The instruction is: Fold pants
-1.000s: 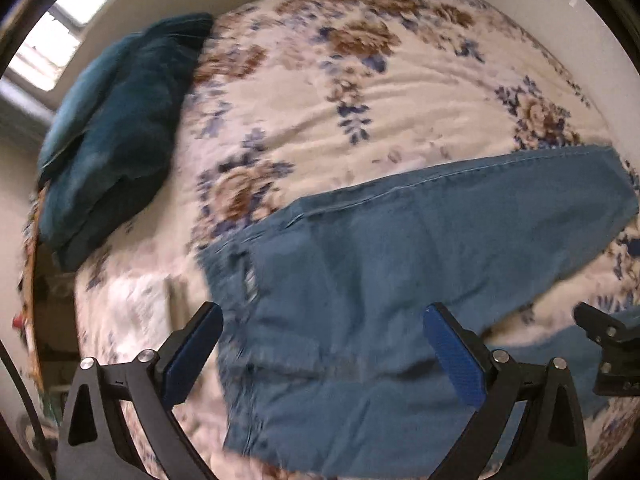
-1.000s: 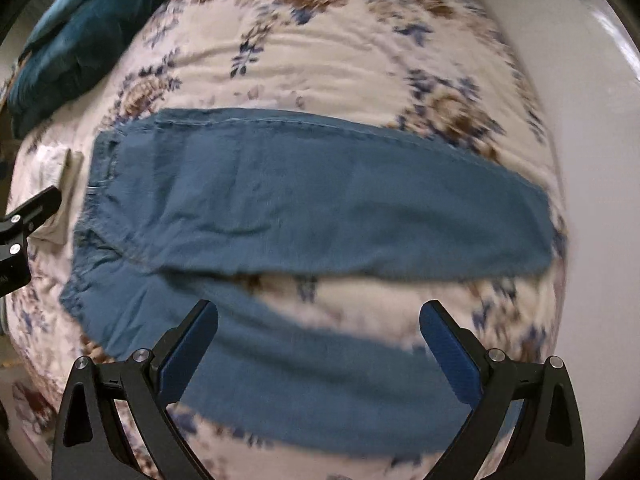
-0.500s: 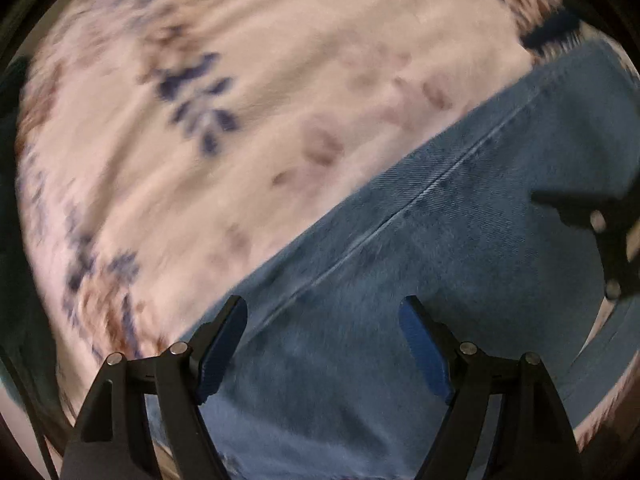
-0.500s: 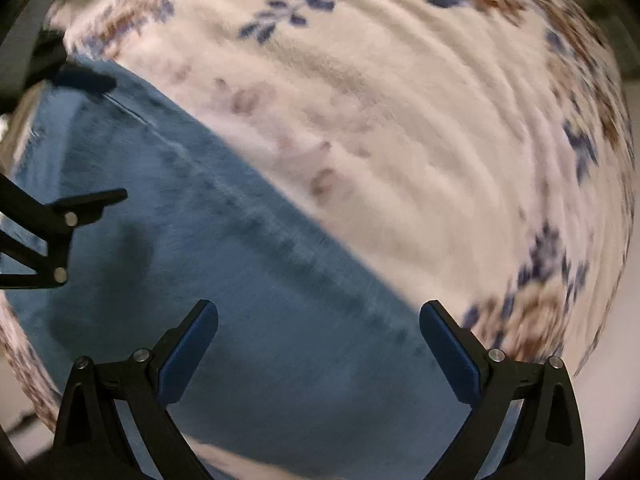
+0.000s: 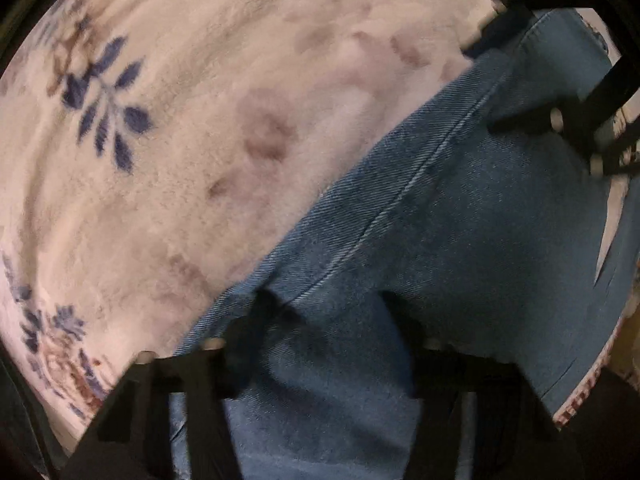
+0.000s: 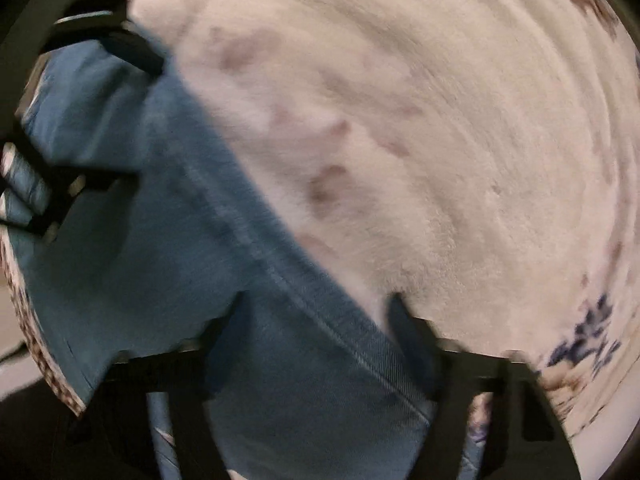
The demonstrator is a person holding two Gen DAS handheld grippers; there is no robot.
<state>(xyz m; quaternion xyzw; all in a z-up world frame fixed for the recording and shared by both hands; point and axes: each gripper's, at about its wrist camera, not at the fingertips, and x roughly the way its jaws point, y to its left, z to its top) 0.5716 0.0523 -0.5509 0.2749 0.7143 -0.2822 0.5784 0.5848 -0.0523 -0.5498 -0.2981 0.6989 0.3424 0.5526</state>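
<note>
Pants [image 5: 460, 240]: blue denim with a visible twill weave, lying flat on a bed and showing a raised, double-stitched side seam that is running diagonally along the edge nearest the bare bedding; the cloth is looking smooth, with only faint creasing beside the seam. In the right wrist view the same pants [image 6: 168, 248] are filling the lower left, their seam slanting down toward the right. Left gripper [image 5: 324, 320]: poised low and close over the denim, its fingers standing apart, one finger [image 5: 256, 320] lying over the seam near the edge and the other over the cloth further in; whether the tips are touching the fabric cannot be told through the blur. Right gripper [image 6: 316, 320]: likewise close above, fingers spread, straddling the seamed edge so that one finger is over denim and the other over the bedding. Bedspread [image 5: 200, 100]: cream plush with blue leaf sprigs and brownish blossoms, lying under the pants and extending beyond the seamed edge.
</note>
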